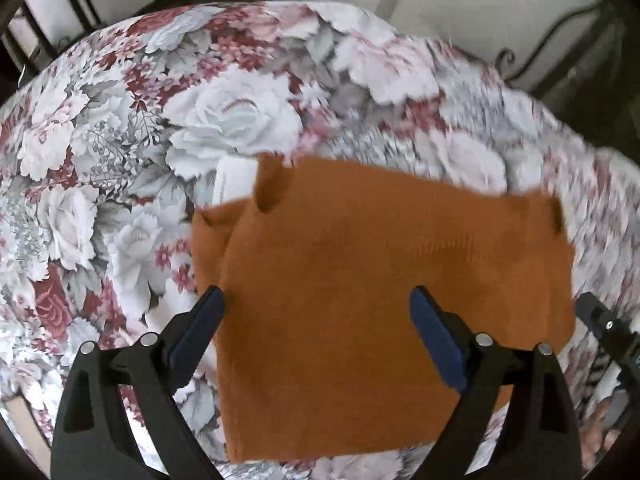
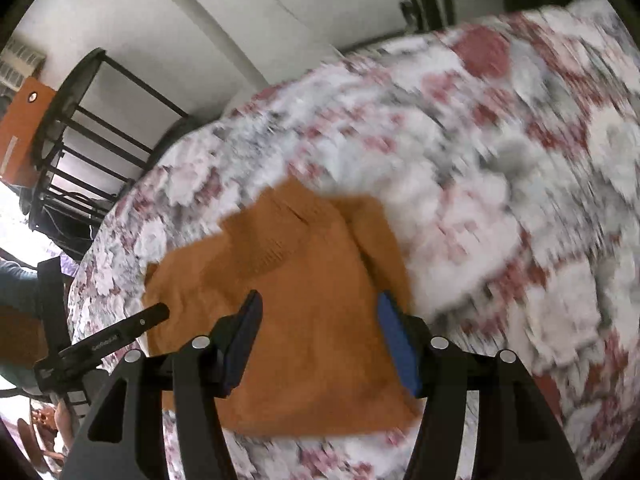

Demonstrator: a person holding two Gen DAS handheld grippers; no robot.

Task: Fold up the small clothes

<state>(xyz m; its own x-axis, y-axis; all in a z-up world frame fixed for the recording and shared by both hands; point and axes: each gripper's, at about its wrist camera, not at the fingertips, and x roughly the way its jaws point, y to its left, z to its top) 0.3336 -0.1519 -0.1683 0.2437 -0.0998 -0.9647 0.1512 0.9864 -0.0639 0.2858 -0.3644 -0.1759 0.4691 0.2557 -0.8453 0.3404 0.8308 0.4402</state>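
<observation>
An orange knitted garment (image 1: pixel 360 280) lies folded and flat on the flower-print tablecloth (image 1: pixel 180 120). My left gripper (image 1: pixel 318 298) hangs over its left half, pointing steeply down, jaws wide open with only the flat cloth below them. My right gripper (image 2: pixel 320 306) hovers over the same orange garment (image 2: pixel 304 280) near its right edge, jaws open, holding nothing. Each view also catches the other gripper: the right gripper's finger (image 1: pixel 608 328) sits at the garment's right edge, and the left gripper's finger (image 2: pixel 120 332) at its left edge.
A white flat item (image 1: pixel 234 182) pokes out from behind the garment's far left corner. Dark metal chairs (image 1: pixel 60 20) stand behind the table, one (image 2: pixel 80 140) near an orange box (image 2: pixel 24 128). The tablecloth's far part (image 2: pixel 520 160) is blurred.
</observation>
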